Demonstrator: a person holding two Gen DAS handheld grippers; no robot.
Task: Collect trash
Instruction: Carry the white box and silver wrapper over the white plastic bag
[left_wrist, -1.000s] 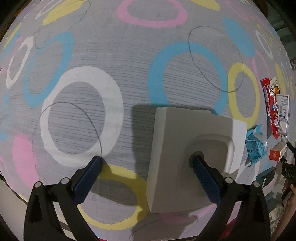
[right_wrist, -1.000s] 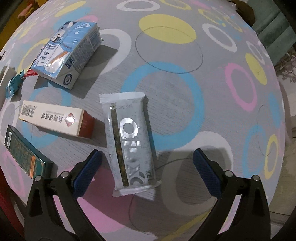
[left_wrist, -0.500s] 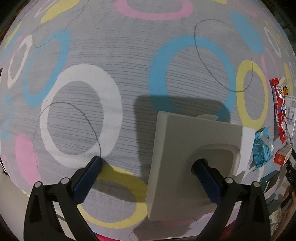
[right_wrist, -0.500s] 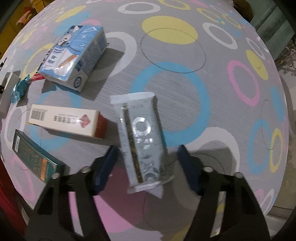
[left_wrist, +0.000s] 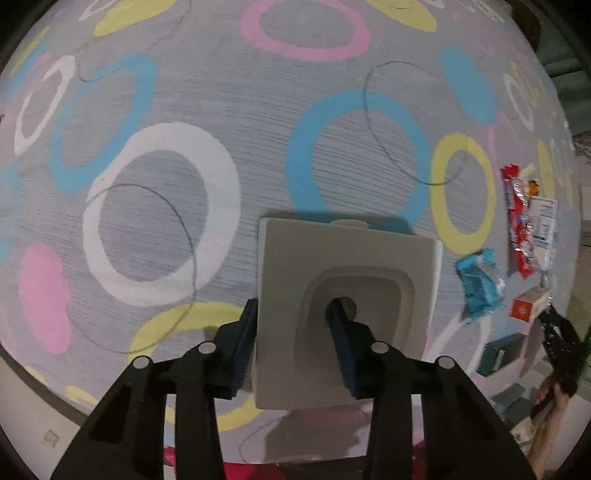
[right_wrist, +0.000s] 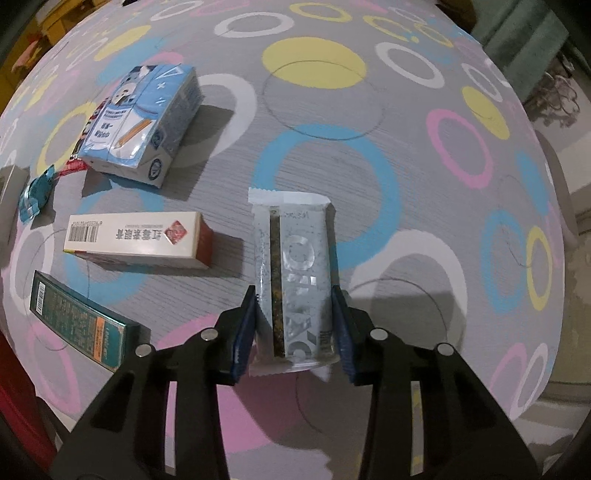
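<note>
Right wrist view: right gripper (right_wrist: 294, 325) pinches silver wrapper (right_wrist: 293, 273), lettering unreadable.
Box (right_wrist: 136, 240): barcode, Chinese print.
Left gripper (left_wrist: 291, 341): clamps bin (left_wrist: 347, 284) wall.

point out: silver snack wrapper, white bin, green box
silver snack wrapper (right_wrist: 295, 273): right wrist view, middle of its printed face.
white bin (left_wrist: 291, 266): left wrist view, flat top left of the opening.
green box (right_wrist: 74, 321): right wrist view, middle of its top face.
</note>
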